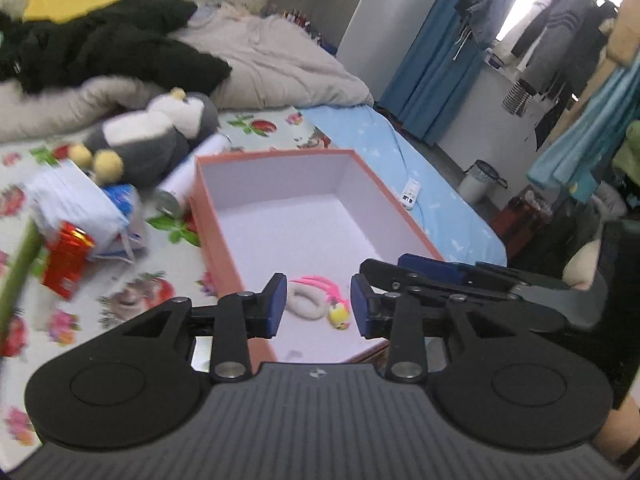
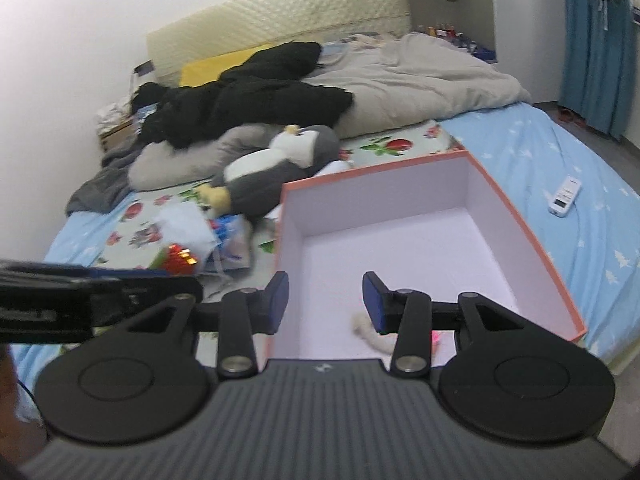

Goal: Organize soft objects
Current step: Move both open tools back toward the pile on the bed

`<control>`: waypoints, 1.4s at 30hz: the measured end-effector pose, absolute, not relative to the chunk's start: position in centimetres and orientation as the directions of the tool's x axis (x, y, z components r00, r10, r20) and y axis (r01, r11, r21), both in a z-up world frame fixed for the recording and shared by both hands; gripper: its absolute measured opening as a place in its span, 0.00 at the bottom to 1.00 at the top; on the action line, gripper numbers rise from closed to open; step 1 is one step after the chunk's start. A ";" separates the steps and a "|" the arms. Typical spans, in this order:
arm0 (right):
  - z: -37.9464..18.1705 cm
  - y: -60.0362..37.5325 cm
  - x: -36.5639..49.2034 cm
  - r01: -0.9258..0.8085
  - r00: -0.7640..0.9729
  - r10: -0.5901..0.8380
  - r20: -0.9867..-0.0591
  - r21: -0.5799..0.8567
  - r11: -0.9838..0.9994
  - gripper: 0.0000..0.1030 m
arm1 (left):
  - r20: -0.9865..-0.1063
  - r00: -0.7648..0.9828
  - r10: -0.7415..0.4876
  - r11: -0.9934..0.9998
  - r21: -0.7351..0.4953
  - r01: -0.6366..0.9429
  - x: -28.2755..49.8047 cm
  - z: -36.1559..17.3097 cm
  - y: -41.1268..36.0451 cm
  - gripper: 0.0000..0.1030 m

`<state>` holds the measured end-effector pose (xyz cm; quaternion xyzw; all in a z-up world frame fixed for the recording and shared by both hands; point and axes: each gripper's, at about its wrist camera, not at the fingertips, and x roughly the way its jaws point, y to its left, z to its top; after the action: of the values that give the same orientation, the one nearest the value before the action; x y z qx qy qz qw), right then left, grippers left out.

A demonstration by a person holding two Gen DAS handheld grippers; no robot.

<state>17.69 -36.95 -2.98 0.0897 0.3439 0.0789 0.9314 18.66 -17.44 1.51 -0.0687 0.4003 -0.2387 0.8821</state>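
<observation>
1. The left gripper (image 1: 318, 305) hangs over the near end of the open box (image 1: 224, 258), its jaws partly apart with nothing between the pads; the right gripper (image 2: 325, 302) sits just to its right, likewise partly open and empty.
2. Directly below and ahead of the left gripper, on the box floor, lies a small fuzzy toy (image 1: 318, 303): a white loop with pink strands and a yellow head. It looks already put away.
3. The plush penguin (image 1: 152, 136) lies on the bed well ahead and to the left of both grippers, outside the box, resting against a grey pillow (image 2: 180, 160). I judge it the next soft thing to move.
4. It looks light, squashy and non-fragile; the pile should give grip, not slip. Its body appears wider than the present jaw gap, so opening wider would be needed.
5. A pinch on a narrow part, such as a yellow foot (image 1: 107, 163) or a fold of the grey flank, seems the best hold.
6. A white cylinder (image 1: 192, 174) and packets (image 1: 76, 208) lie beside the penguin and could be nudged.
</observation>
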 end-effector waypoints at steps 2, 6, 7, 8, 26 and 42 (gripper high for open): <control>-2.4 -36.1 17.2 -0.101 0.745 0.228 -0.627 0.232 0.967 0.43 | -0.669 0.586 -0.457 0.885 -0.274 0.377 17.1 2.9 -16.5 0.39; -1.4 -34.1 16.5 -0.149 0.733 0.251 -0.633 0.210 0.966 0.43 | -0.678 0.621 -0.394 0.905 -0.168 0.390 14.6 4.8 -14.8 0.39; -1.2 -33.7 16.5 -0.152 0.727 0.250 -0.639 0.205 0.967 0.43 | -0.678 0.629 -0.380 0.910 -0.152 0.386 14.2 5.1 -14.3 0.39; -1.0 -33.3 16.6 -0.158 0.722 0.253 -0.644 0.203 0.966 0.43 | -0.680 0.637 -0.362 0.916 -0.133 0.378 13.8 5.3 -13.8 0.39; 0.4 -26.0 13.8 -0.334 0.675 0.400 -0.620 0.227 0.915 0.43 | -0.692 0.716 -0.088 0.994 -0.113 0.014 10.8 6.7 1.4 0.39; -2.9 -22.9 9.2 -0.355 0.621 0.484 -0.616 0.329 0.875 0.43 | -0.796 0.605 -0.025 0.972 -0.161 -0.172 5.8 -0.7 4.9 0.39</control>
<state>9.20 -22.90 -2.89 0.0880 0.3668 0.2342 0.8961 5.78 4.92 -0.70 -0.1110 0.4424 0.0415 0.8889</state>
